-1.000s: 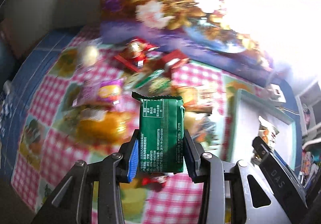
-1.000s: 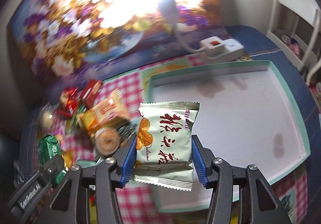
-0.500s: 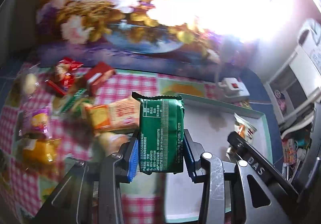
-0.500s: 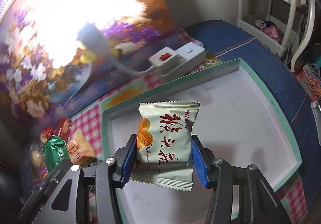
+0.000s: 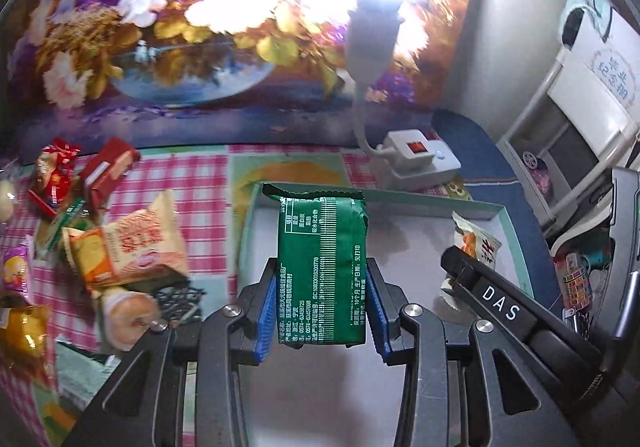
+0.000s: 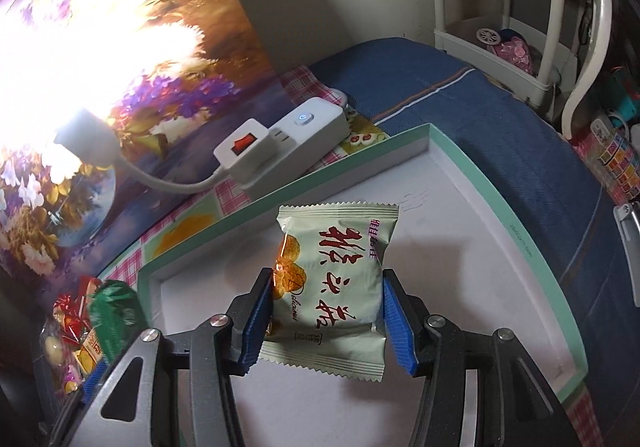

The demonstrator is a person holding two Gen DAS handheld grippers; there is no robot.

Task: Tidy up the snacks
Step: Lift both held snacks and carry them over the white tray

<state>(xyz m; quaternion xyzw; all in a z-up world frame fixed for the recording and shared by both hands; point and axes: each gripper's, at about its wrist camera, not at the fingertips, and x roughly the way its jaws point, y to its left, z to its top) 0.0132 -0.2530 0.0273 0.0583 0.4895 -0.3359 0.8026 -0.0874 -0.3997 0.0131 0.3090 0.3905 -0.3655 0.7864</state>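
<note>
Left hand-held gripper (image 5: 322, 309) clamped on green packet (image 5: 322, 267), long axis upright; right hand-held gripper (image 6: 326, 317) clamped on pale packet (image 6: 334, 279), upright, above tray (image 6: 520, 239).

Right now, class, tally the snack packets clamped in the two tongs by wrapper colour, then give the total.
Green packet, in the left tongs: 1
Pale packet with red writing, in the right tongs: 1
Total: 2

Home: checked tablecloth (image 5: 200, 183), floral painting (image 5: 160, 27)

Both black angular two-finger grippers, left (image 5: 322, 311) and right (image 6: 327, 321), are showing blue ribbed pads, silver screws; white "DAS" lettering.
</note>
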